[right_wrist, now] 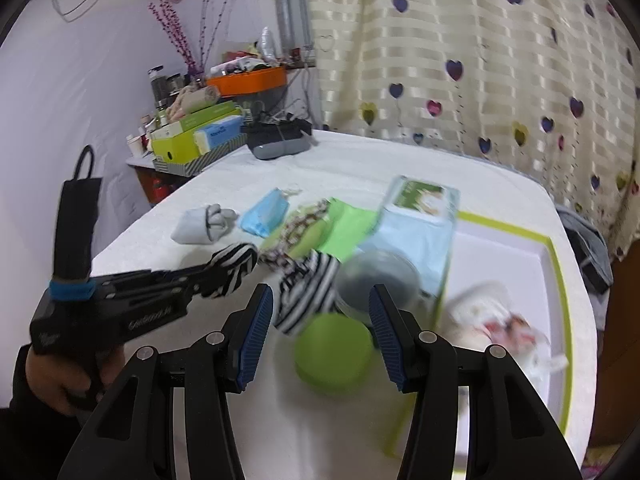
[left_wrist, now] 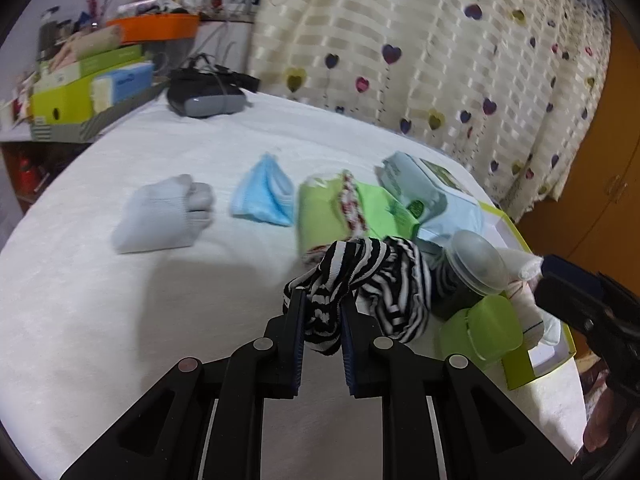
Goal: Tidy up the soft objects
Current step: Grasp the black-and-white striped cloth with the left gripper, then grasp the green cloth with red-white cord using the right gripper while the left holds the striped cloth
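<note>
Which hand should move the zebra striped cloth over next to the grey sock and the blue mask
Left. The left gripper is already shut on the striped cloth, nearer the grey sock and blue mask. The right gripper is open and empty, by the green lid.

Black and white stripes are seen on the sock (left_wrist: 360, 280). The folded sock (left_wrist: 160, 216) is pale grey, the mask (left_wrist: 266, 194) light blue, the cloth (left_wrist: 320, 212) lime green. The curtain (left_wrist: 440, 60) is banded cream, dotted with purple, pink and yellow hearts.
</note>
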`<state>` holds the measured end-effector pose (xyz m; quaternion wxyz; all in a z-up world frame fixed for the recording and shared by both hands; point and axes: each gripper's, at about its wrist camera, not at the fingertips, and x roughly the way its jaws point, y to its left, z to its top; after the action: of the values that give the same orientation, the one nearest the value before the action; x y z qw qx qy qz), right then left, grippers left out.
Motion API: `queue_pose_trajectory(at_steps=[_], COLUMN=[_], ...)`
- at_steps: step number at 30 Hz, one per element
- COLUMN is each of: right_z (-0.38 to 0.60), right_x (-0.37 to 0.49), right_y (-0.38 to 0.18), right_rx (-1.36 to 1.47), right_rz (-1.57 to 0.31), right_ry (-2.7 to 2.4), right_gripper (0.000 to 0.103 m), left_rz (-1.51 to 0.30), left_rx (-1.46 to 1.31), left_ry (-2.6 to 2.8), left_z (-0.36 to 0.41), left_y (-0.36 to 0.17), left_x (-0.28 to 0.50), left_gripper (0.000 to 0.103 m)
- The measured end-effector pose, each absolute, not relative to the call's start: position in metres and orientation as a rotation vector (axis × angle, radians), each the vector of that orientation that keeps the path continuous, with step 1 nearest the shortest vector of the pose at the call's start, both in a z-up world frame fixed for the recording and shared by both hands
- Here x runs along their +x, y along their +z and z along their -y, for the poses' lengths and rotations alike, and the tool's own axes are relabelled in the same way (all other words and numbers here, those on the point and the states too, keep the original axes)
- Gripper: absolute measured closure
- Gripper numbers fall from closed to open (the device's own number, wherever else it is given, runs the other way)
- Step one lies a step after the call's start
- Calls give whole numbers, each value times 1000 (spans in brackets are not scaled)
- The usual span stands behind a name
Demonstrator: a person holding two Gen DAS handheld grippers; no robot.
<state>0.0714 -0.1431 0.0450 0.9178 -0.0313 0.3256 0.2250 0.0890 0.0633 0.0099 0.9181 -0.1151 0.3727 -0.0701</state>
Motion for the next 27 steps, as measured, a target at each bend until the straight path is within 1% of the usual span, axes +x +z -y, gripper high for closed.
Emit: queue_pose_trajectory(at_steps=[13, 18, 25, 26, 27], right_z=[64, 42, 31, 29, 26], right_x=[134, 172, 196, 195, 194], right_y=[32, 11, -13, -15, -15], right_rx=[-112, -130, -143, -151, -165], right_rz=[-782, -884, -995, -995, -987], right_ry=[435, 369, 316, 321, 329], right_gripper=[52, 52, 52, 56, 64], left_rz=[-735, -732, -738, -739, -740], left_rx=[-290, -311, -332, -333, -335], left_ry=[-73, -67, -64, -63, -64], left_z=[-118, -133, -146, -147, -148], left_y=[10, 7, 1, 0, -1], left_x=[74, 72, 74, 75, 75], left_gripper=[88, 88, 88, 88, 88])
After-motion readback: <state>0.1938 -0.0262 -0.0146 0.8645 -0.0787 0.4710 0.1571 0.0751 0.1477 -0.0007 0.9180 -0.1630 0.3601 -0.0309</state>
